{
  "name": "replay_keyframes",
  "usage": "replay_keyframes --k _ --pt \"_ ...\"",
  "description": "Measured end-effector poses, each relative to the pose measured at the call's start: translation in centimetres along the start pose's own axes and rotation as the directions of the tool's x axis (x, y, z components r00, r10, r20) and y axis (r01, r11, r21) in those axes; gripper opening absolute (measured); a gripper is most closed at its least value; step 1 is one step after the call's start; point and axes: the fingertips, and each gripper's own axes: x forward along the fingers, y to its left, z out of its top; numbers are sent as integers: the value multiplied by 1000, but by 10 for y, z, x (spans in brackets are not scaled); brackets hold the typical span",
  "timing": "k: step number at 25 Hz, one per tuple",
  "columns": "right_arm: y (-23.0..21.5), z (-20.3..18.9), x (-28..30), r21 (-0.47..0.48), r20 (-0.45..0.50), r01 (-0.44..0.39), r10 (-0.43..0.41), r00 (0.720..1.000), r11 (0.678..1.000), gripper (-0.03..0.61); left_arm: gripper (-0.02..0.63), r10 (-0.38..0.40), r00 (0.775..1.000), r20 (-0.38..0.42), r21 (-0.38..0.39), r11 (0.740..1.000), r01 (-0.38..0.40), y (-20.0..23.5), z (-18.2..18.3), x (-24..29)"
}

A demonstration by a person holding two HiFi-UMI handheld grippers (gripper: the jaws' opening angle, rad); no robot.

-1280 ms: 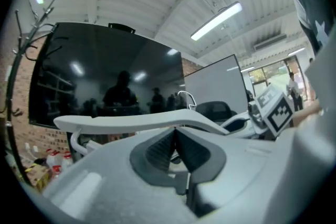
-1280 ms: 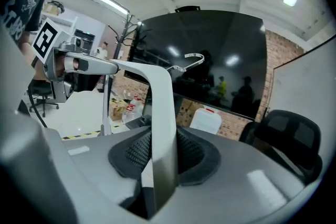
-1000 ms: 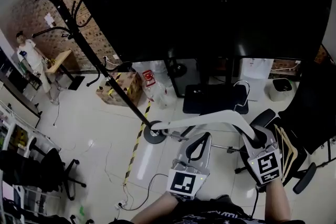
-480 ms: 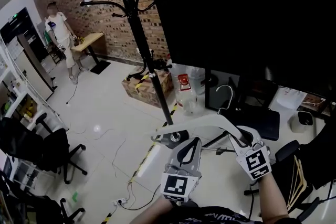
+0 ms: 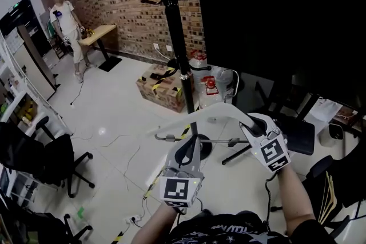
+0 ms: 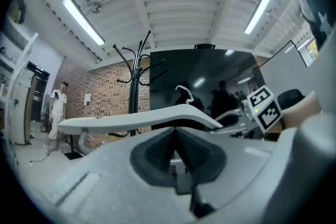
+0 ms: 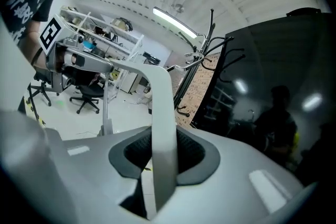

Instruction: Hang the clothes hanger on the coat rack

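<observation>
A white clothes hanger (image 5: pixel 200 117) with a metal lower bar is held out in front of me by both grippers. My right gripper (image 5: pixel 250 122) is shut on its right arm, which runs up between the pads in the right gripper view as a white strip (image 7: pixel 160 97). My left gripper (image 5: pixel 193 143) is shut under the hanger's middle, on the lower bar. In the left gripper view the hanger (image 6: pixel 131 119) lies across just above the jaws, its hook (image 6: pixel 184 91) pointing up. The black coat rack (image 5: pixel 174 26) stands upright right behind the hanger, its curved pegs spreading at the top.
A big black panel (image 5: pixel 286 20) fills the upper right beside the rack. A taped cardboard box (image 5: pixel 163 86) and water bottles (image 5: pixel 200 63) sit at the rack's foot. An office chair (image 5: pixel 40 157) stands at left. A person (image 5: pixel 66 20) stands far back by the brick wall.
Both grippers have carried the hanger up and toward the coat rack. The rack, tilted at the far left a second ago, now stands upright and close, just behind the hanger.
</observation>
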Motion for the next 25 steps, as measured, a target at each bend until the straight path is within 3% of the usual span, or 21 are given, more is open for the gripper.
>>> replay_keyframes --k 12,25 --pt "-3 -35 81 -124 -54 -99 93 994 987 106 5 55 997 -59 -25 998 -57 50 -37 32" --pt "-47 -89 186 -122 -23 -225 224 974 967 106 5 201 974 -101 21 980 -200 90 -65 113"
